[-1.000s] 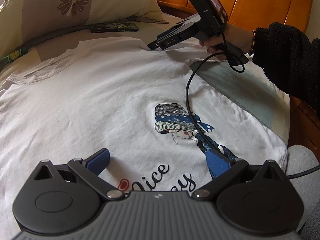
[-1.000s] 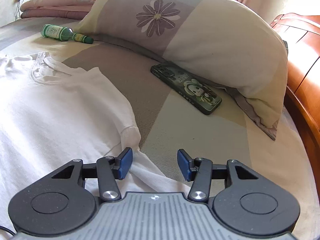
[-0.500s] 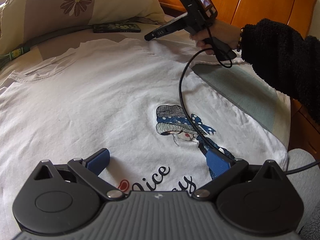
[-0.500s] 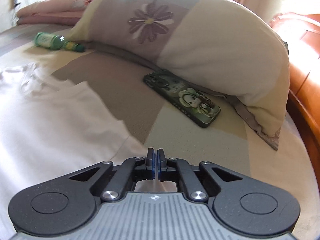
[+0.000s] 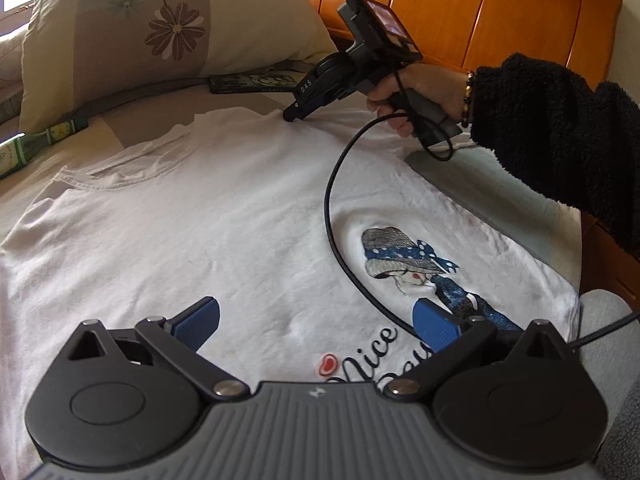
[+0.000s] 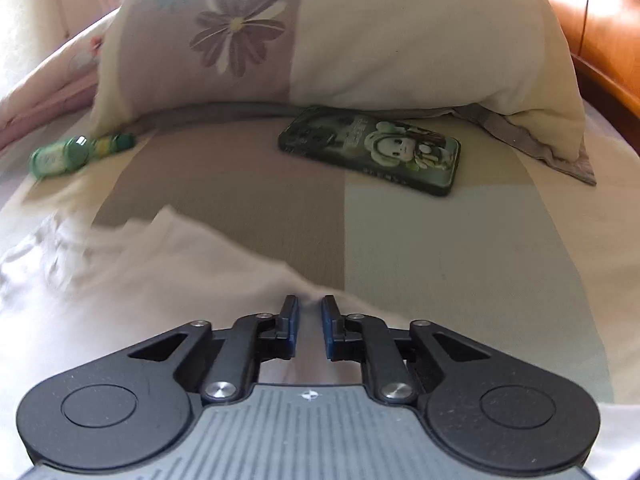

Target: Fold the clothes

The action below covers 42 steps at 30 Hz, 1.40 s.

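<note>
Lying flat across the patchwork bed cover (image 6: 420, 264), the white cotton T-shirt (image 5: 208, 240) shows its printed figure in a blue dotted hat and the script word "Nice" facing up; the left gripper (image 5: 316, 322), blue pads spread wide, hovers above the lower front of the garment and grips nothing; the right gripper (image 6: 308, 320), held by a hand (image 5: 420, 92) in a black fleece sleeve (image 5: 560, 136), has its jaws nearly together with a narrow gap, white cloth at the shirt's far edge between them, though whether the pads actually pinch it cannot be told; beyond lie a dark green cartoon phone case (image 6: 372, 148), a small green glass bottle (image 6: 76, 154) and a floral cream pillow (image 6: 340, 32) against the orange wooden headboard (image 5: 480, 12).
</note>
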Motion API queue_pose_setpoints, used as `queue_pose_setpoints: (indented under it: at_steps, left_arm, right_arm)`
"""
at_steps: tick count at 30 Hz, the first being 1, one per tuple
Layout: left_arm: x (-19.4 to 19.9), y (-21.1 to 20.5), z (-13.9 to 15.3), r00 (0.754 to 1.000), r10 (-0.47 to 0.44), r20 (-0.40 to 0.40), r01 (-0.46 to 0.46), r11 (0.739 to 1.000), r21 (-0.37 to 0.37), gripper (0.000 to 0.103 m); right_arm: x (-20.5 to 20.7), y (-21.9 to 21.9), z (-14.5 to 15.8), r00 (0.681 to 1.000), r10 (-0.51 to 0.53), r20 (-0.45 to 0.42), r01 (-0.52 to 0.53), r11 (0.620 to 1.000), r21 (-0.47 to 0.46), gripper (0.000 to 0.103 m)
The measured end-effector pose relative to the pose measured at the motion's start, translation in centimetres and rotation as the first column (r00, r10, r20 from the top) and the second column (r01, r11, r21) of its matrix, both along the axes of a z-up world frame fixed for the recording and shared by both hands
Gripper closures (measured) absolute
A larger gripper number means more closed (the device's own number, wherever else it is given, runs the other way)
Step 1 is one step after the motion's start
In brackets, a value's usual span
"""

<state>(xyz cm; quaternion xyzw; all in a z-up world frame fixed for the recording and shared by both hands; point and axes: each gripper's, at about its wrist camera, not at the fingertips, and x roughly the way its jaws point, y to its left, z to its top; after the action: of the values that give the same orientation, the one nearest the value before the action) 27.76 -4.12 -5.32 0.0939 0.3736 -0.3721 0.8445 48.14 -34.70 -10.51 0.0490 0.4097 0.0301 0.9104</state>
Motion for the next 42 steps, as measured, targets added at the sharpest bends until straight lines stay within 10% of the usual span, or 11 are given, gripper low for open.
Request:
queue_pose_setpoints:
  at_steps: [4, 8, 12, 21, 29, 35, 42]
  left_arm:
    - [1.1, 2.0, 0.7, 0.998, 0.059, 0.019, -0.058, 0.998, -0.036, 0.001]
    - [1.9, 4.0, 0.8, 0.995, 0.096, -0.010, -0.097, 0.994, -0.060, 0.001]
    - [2.2, 4.9, 1.0, 0.993, 0.115, -0.015, -0.116, 0.990, -0.076, 0.001]
    - [2.5, 6.2, 1.4, 0.990, 0.139, -0.030, -0.142, 0.983, -0.118, 0.001]
    - [2.0, 5.6, 1.4, 0.993, 0.113, -0.029, -0.116, 0.987, -0.111, 0.001]
    - [2.0, 5.1, 1.0, 0.994, 0.103, -0.034, -0.106, 0.990, -0.089, 0.001]
    - [1.1, 5.2, 1.9, 0.996, 0.083, -0.015, -0.084, 0.990, -0.114, 0.001]
  right_arm:
    - [1.1, 0.5, 1.0, 0.998, -0.066, -0.007, 0.066, 0.997, -0.026, 0.076]
    - [-0.5, 1.8, 3.0, 0.999, -0.036, -0.019, 0.037, 0.999, 0.034, 0.047]
    - [0.4, 4.9, 2.2, 0.994, 0.026, -0.105, -0.022, 0.999, 0.046, 0.047]
    - [4.5, 7.9, 1.7, 0.999, -0.030, 0.011, 0.030, 0.998, -0.049, 0.033]
    - [0.7, 11.0, 1.6, 0.974, 0.195, -0.112, -0.198, 0.980, -0.019, 0.028]
    - [4.0, 14.0, -0.3, 0.989, 0.147, 0.006, -0.145, 0.985, -0.090, 0.001]
    - [1.3, 10.8, 3.6, 0.988, 0.148, 0.050, -0.140, 0.980, -0.142, 0.003]
